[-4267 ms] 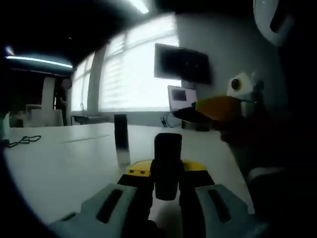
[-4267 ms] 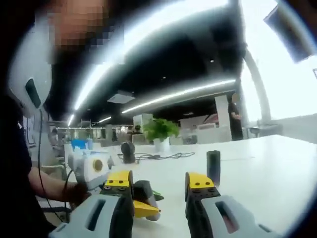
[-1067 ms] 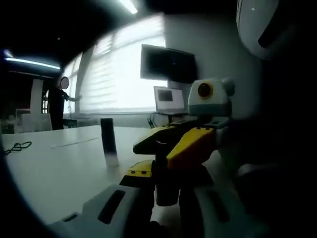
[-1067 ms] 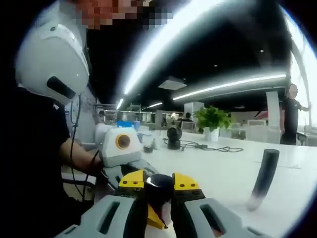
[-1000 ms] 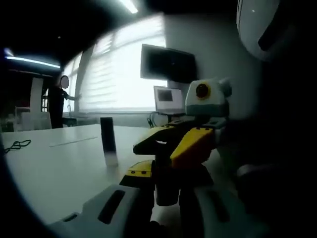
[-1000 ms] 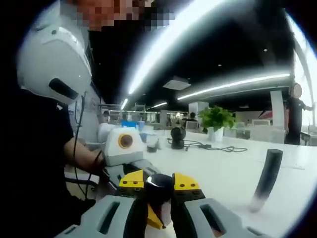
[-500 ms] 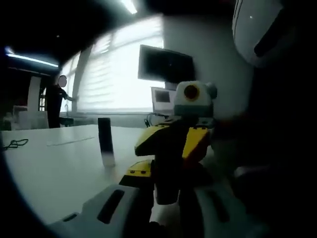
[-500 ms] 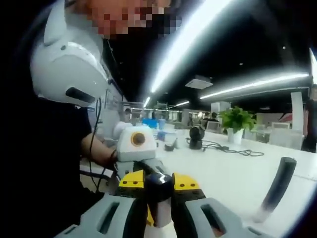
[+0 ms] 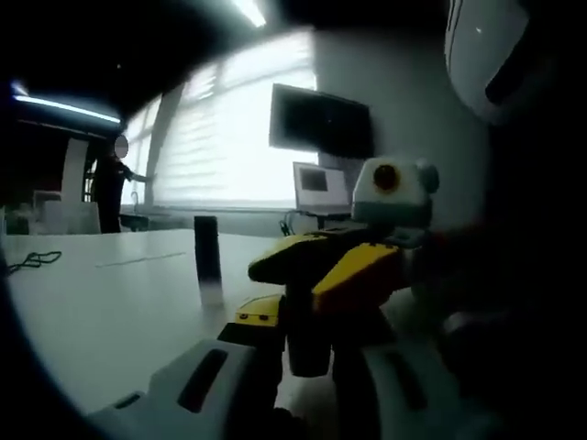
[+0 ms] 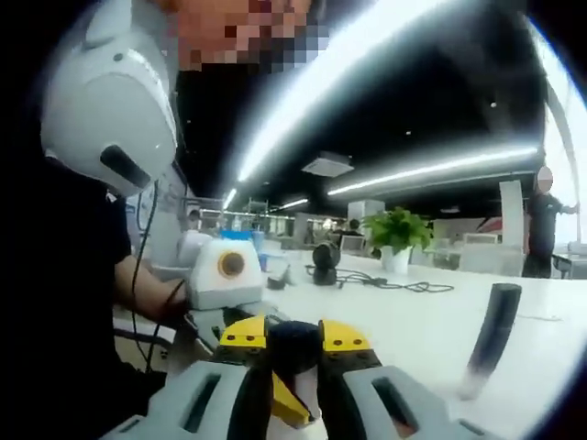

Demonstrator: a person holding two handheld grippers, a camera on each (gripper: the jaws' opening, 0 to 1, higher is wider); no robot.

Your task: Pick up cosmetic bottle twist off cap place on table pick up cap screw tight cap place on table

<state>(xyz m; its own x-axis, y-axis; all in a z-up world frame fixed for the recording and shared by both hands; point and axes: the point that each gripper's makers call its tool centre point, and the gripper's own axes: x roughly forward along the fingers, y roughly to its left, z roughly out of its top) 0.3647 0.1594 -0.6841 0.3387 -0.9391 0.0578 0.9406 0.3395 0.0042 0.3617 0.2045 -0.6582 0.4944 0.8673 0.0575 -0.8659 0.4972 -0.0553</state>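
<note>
A dark cosmetic bottle (image 9: 307,341) stands upright between the jaws of my left gripper (image 9: 307,323), which is shut on its body. My right gripper (image 9: 323,268) reaches in from the right in the left gripper view, its yellow-tipped jaws clamped across the bottle's top. In the right gripper view my right gripper (image 10: 293,341) is shut on the round black cap (image 10: 293,346), with the pale bottle body just below it. The joint between cap and bottle is hidden by the jaws.
A tall dark tube (image 9: 207,259) with a pale base stands alone on the white table (image 9: 101,302), also seen as the tube (image 10: 489,341) in the right gripper view. A person in a white helmet (image 10: 105,101) is close by. Cables, a plant (image 10: 396,236) and a monitor (image 9: 321,124) lie farther off.
Four seconds ago my right gripper was open and off the bottle; it has closed on the cap. Over the last second it has rocked slightly around the cap, the bottle staying gripped.
</note>
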